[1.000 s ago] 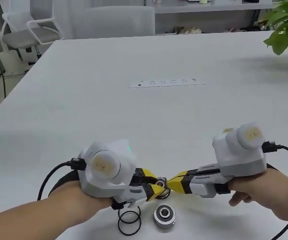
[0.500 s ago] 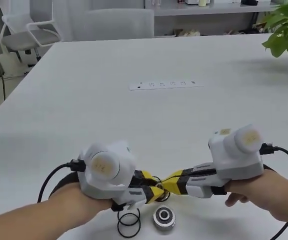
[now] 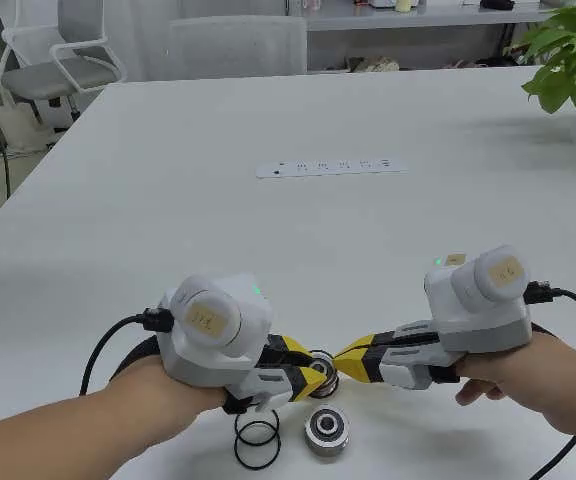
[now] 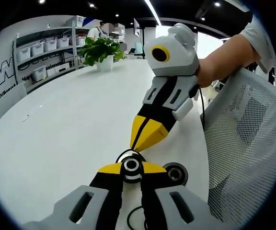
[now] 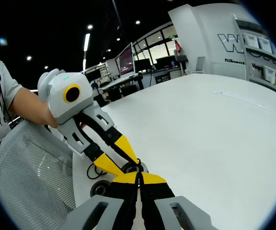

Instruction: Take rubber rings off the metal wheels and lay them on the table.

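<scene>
On the left of the smooth white table [image 3: 168, 200] lie two loose rings [image 3: 257, 440], thin black hoops that overlap each other, flat on the surface near the front edge. Just above them we see the left gripper [image 3: 306, 372], a white plastic body with black jaws ending in yellow tips. Its jaws are clamped from both sides on a metal wheel [image 4: 131, 166], a small round silver piece with a dark bore, held above the table between the two grippers. A thin black rubber ring [image 4: 124, 155] arcs up off the wheel's rim toward the other gripper's tip.

Just right of the loose rings a second wheel [image 3: 327, 428] lies flat on the table, shiny and stepped, with a dark centre.

Further right, the right gripper [image 3: 346, 360] points at the held wheel. In its own view the yellow tips are pressed together with only a hairline between them, right at the wheel's edge. We cannot tell whether the ring is nipped between them.

Far across the table lies a flat white power strip [image 3: 331, 167], and at the far right stands a leafy green plant [image 3: 568, 55].
</scene>
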`<act>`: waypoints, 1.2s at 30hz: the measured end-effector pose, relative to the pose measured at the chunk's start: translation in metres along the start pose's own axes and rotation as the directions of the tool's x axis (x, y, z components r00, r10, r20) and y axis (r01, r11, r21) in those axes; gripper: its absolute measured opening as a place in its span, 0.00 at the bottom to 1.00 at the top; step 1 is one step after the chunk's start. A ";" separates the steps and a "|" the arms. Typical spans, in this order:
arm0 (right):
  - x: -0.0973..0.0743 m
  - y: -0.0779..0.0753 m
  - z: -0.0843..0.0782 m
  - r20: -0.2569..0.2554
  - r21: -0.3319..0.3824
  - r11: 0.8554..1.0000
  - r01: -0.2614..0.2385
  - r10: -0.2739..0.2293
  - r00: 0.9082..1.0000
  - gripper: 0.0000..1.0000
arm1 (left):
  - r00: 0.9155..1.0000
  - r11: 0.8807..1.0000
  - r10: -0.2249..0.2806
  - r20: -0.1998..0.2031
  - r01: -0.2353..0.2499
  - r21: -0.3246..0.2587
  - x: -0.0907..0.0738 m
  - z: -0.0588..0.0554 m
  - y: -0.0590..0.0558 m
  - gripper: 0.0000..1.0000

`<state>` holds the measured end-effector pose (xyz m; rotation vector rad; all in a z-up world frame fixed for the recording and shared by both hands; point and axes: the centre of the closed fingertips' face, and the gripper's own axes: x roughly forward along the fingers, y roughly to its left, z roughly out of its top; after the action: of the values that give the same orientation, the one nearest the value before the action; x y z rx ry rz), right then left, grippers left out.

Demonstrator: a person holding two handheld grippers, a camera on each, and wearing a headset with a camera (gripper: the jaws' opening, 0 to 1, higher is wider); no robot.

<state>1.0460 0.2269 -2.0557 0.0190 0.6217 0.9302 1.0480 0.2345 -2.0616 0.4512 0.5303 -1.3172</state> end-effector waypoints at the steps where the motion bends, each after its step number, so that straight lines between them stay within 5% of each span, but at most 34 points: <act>1: 0.000 0.000 0.000 0.001 0.001 1.000 0.000 0.000 1.000 0.00 | 1.000 1.000 -0.001 -0.002 0.001 -0.001 0.000 0.000 0.000 0.09; 15: -0.005 0.002 0.004 0.008 0.008 1.000 -0.004 0.004 1.000 0.00 | 0.999 1.000 -0.012 0.040 0.013 -0.020 -0.025 0.010 -0.002 0.23; 36: -0.009 0.012 0.019 0.058 0.047 0.998 -0.031 0.028 0.998 0.00 | 0.995 1.000 0.000 0.098 -0.002 0.027 -0.075 0.019 -0.011 0.47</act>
<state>1.0433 0.2324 -2.0321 0.0975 0.5918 0.9398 1.0272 0.2797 -2.0018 0.4066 0.4309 -1.3398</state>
